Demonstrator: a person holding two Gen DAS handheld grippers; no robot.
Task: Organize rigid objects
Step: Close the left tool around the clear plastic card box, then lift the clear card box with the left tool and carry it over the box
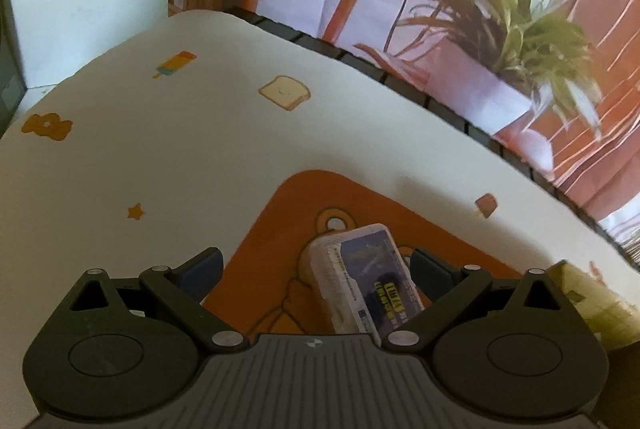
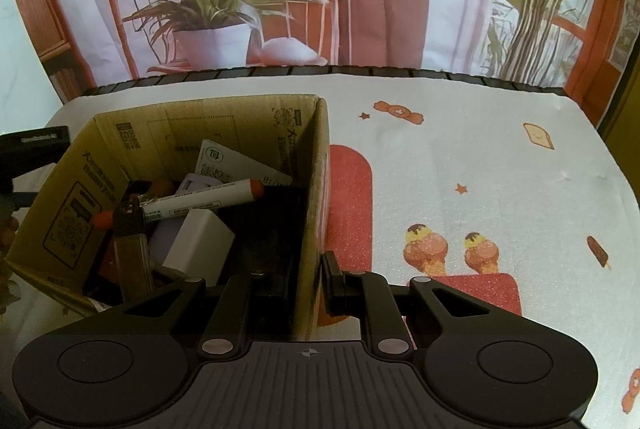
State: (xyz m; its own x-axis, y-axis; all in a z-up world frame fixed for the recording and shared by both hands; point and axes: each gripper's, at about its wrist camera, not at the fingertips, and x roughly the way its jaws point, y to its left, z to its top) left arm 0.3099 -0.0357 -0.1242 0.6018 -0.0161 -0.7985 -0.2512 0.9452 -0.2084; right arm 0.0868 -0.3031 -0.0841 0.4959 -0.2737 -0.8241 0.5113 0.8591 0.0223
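In the left wrist view a clear plastic card box with a blue label (image 1: 370, 279) lies on the orange patch of the tablecloth (image 1: 272, 229), between the fingers of my left gripper (image 1: 318, 271), which is open and not touching it on the left side. In the right wrist view my right gripper (image 2: 298, 281) is shut on the right wall of a cardboard box (image 2: 316, 189), one finger inside and one outside. The box holds a white marker with orange ends (image 2: 200, 203), a white adapter (image 2: 198, 247), a card (image 2: 236, 165) and other small items.
A white cloth with cartoon prints (image 2: 480, 169) covers the table, whose dark edge (image 2: 360, 71) runs along the back. A printed backdrop with plants and a chair hangs behind. The cardboard box's corner shows blurred at the right of the left wrist view (image 1: 592, 301).
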